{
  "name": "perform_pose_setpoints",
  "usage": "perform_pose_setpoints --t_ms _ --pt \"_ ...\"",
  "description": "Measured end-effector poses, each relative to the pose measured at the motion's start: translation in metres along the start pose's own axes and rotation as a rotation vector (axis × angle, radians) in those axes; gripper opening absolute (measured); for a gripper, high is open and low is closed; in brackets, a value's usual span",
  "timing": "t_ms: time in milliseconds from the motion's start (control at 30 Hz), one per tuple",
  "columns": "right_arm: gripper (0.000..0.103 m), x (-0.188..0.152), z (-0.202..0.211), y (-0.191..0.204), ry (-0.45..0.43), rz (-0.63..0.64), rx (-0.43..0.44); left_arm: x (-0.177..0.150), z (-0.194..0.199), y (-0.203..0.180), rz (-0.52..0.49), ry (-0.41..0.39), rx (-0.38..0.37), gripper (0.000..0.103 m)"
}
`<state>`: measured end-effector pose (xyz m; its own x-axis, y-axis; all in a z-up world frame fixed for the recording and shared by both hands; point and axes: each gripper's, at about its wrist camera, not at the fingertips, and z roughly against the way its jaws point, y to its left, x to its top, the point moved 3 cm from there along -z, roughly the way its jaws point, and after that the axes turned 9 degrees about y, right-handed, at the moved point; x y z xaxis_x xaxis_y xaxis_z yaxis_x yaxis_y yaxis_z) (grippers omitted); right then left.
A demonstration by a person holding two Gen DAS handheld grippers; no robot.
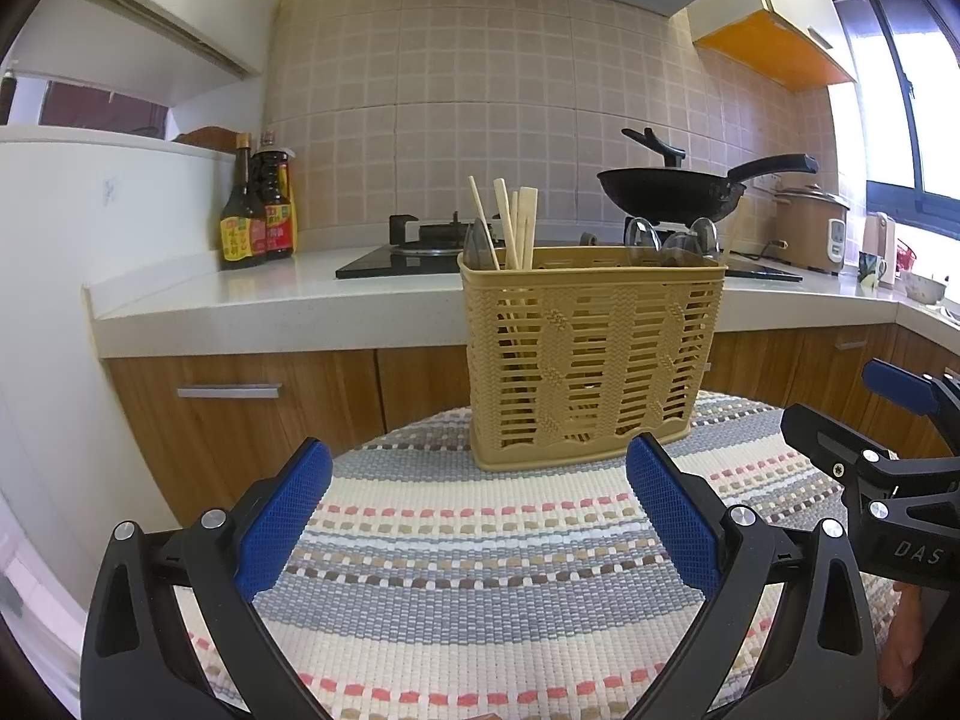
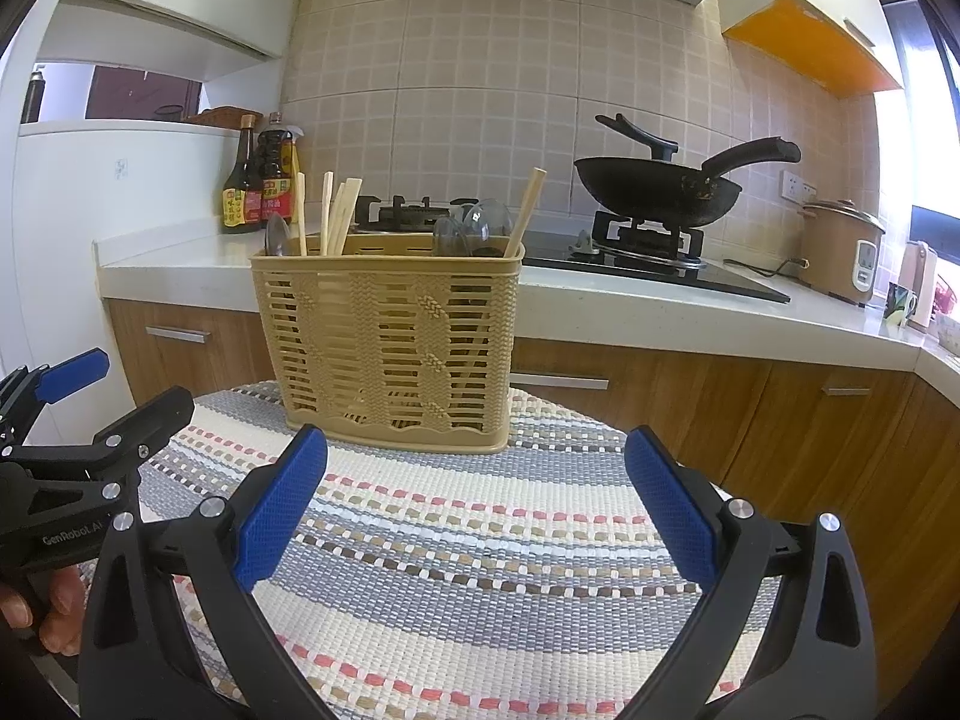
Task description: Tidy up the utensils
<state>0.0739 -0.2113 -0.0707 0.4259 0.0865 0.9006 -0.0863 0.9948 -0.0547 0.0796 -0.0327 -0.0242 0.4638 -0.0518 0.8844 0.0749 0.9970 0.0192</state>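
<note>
The slatted utensil basket point(image 2: 387, 333) hides your chopsticks' point(image 2: 333, 213) and spoons' point(image 2: 474, 228) lower ends; bottle labels point(image 2: 258, 204) stay unreadable.

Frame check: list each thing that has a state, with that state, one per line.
Left tool: open, empty, above the mat.
Right tool: open, empty, above the mat.
Basket: upright on the mat.
Chopsticks: standing in the basket, most at its left end.
Spoons: in the basket, bowls up.
Wok: on the stove, no flame visible.

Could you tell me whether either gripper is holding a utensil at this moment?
No: the left gripper and right gripper both stand open and empty above the woven mat, short of the utensil basket.
</note>
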Motion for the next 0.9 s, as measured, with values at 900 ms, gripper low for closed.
perform_pose_setpoints --t_ms 900 --pt "0.095 0.001 0.001 0.0 -0.006 0.004 -0.011 0.001 0.0 0.013 0.048 -0.006 0.008 0.096"
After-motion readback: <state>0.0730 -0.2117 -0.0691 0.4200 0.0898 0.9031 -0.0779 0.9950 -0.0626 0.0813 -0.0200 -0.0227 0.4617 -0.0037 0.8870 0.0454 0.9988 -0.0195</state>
